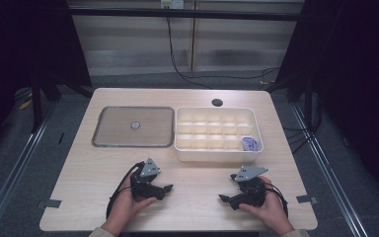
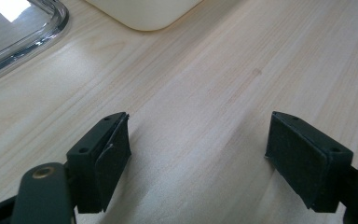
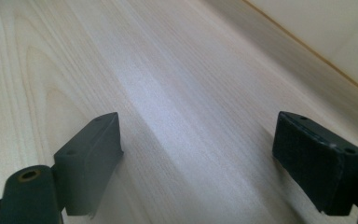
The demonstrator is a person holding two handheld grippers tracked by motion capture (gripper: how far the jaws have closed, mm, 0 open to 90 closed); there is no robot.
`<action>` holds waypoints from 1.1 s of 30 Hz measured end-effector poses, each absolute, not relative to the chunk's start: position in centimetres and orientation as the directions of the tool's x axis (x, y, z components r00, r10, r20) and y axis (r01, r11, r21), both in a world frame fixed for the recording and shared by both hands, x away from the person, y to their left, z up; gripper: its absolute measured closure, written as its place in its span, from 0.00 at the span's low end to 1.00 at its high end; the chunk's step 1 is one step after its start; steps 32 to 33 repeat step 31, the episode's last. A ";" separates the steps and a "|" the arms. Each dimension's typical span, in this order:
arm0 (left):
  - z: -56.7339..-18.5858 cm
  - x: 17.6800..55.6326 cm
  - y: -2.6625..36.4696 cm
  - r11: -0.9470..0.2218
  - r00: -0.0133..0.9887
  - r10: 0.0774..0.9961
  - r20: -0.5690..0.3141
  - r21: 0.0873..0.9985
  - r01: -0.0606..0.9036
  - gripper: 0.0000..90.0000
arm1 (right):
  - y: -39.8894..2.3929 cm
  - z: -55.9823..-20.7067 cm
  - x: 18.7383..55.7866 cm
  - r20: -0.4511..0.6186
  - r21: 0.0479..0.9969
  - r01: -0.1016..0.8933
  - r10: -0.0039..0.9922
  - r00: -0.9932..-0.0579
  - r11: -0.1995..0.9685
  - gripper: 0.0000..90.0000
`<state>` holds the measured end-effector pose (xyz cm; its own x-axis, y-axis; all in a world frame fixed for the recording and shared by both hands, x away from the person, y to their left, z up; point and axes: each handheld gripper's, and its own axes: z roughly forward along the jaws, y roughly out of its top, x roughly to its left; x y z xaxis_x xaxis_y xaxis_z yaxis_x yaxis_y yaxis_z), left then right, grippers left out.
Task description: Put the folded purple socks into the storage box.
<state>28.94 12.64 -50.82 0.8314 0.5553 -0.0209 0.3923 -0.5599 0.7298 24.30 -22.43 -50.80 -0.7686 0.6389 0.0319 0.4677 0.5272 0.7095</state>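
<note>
**Both grippers low over the bare bench, jaws wide apart**

Your left gripper (image 1: pixel 167 188) sits at about 7 o'clock on the bench (image 1: pixel 197 197), held in your left hand (image 1: pixel 123 207), its jaws pointing toward 3 o'clock. In the left gripper view those jaws stand well apart with nothing between them, only the pale wood grain of the bench under them. Your right gripper (image 1: pixel 223 198) sits at about 5 o'clock, held in your right hand (image 1: pixel 269 210), its jaws pointing toward 9 o'clock, so the two grippers face each other across a stretch of bare wood. In the right gripper view its jaws are likewise spread wide and hold nothing.

Nearest to both grippers, toward 12 o'clock, is the cream compartment box (image 1: pixel 217 154), just beyond them on the bench. A small purple thing (image 1: pixel 251 143) lies in its compartment at the near right corner; what it is cannot be told. A rounded corner of that box shows at the top of the left gripper view.

At 10 o'clock, just beside the box, lies a flat metal tray (image 1: pixel 103 140) with a small round thing (image 1: pixel 135 125) on it. A dark round hole (image 1: pixel 217 102) sits in the bench at 12 o'clock.
</note>
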 end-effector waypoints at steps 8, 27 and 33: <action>-50.8 28.9 12.6 -0.561 0.832 0.555 -0.020 0.730 0.392 0.23 | -22.5 -50.9 24.2 0.033 0.717 0.465 0.640 -0.768 0.520 0.17; -50.8 28.9 12.6 -0.559 0.832 0.554 -0.022 0.731 0.392 0.23 | -22.6 -51.0 24.1 0.031 0.729 0.457 0.642 -0.766 0.510 0.17; -50.8 28.9 12.6 -0.561 0.832 0.555 -0.021 0.729 0.392 0.23 | -22.6 -51.0 24.1 0.032 0.729 0.457 0.641 -0.767 0.510 0.17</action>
